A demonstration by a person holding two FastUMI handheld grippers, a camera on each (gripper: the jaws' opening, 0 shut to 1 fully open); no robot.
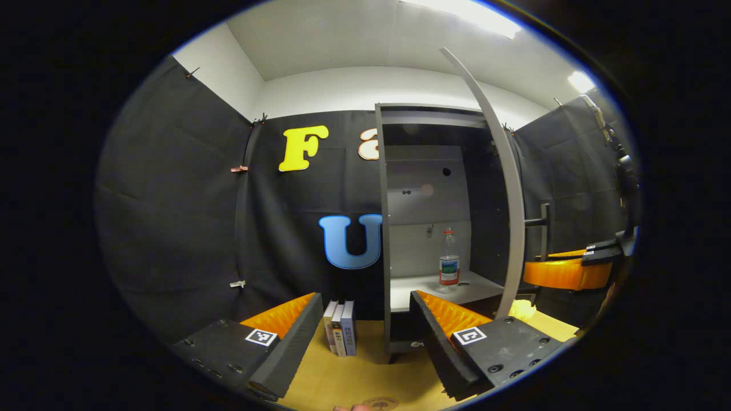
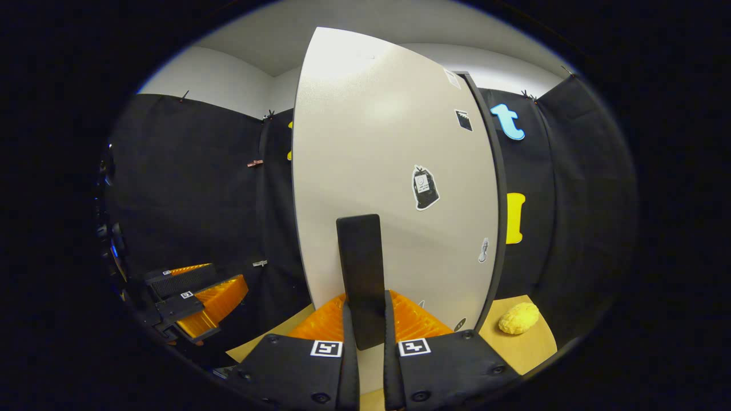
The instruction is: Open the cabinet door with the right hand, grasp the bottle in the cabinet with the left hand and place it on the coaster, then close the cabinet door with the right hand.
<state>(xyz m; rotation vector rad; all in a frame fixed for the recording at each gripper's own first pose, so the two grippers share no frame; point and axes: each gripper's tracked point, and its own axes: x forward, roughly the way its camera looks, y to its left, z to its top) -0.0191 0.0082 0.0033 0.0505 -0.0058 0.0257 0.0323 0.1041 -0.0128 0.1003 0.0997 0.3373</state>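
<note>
Door: swung open — its handle is clamped between the right gripper fingers.
Bottle: stood upright on the cabinet shelf.
Left gripper: fingers held wide apart — nothing between them.

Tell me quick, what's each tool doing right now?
Left tool: open, holding nothing, facing the bottle.
Right tool: shut on the door handle.

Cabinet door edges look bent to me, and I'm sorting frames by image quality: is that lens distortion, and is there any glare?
Left gripper view: cabinet door edge bows, fisheye distortion; ceiling light blown out. Right gripper view: door face bulges, soft glare near its top.
</note>
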